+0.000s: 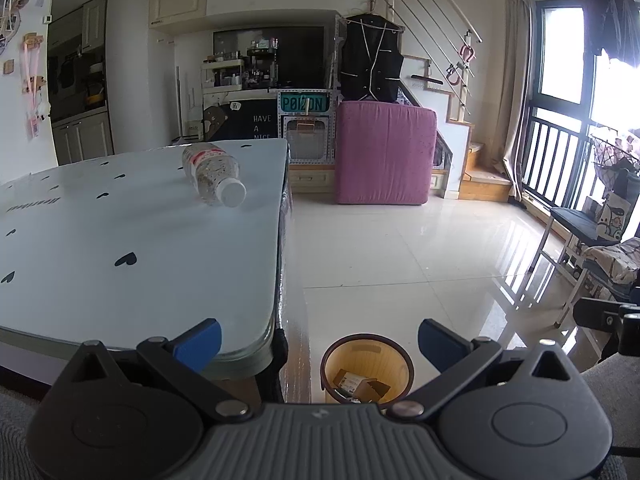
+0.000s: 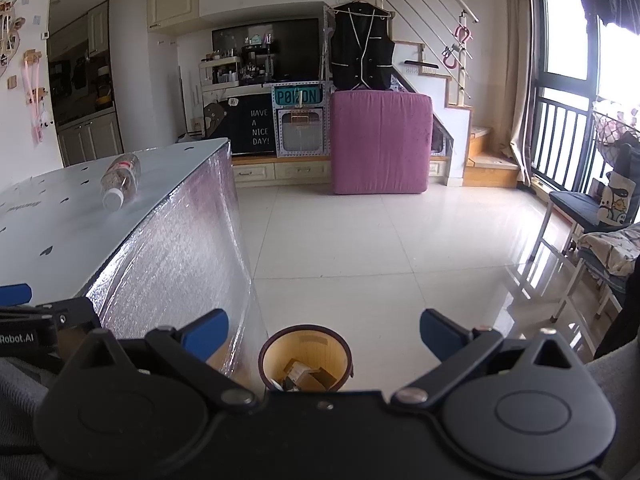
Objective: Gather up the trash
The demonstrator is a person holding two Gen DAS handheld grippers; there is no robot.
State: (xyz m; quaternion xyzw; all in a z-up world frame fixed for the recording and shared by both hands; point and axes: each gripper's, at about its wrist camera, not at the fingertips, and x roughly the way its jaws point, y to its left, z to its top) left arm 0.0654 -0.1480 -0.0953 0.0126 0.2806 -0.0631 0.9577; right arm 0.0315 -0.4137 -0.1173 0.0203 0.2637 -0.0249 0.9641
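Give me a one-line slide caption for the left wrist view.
Open left gripper above round yellow wastebasket; clear plastic bottle lies on white heart-print table.

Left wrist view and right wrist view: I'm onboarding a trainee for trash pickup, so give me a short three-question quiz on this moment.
1. True or false: the plastic bottle stands upright on the table.
2. Where is the trash bin? A) on the table B) on the floor beside the table C) on the pink cushion
3. Fill in: the left gripper and the right gripper are both ____ and hold nothing.

Key: 1 false, it lies on its side, white cap toward the cameras. 2 B; it already holds some cardboard scraps. 3 open.
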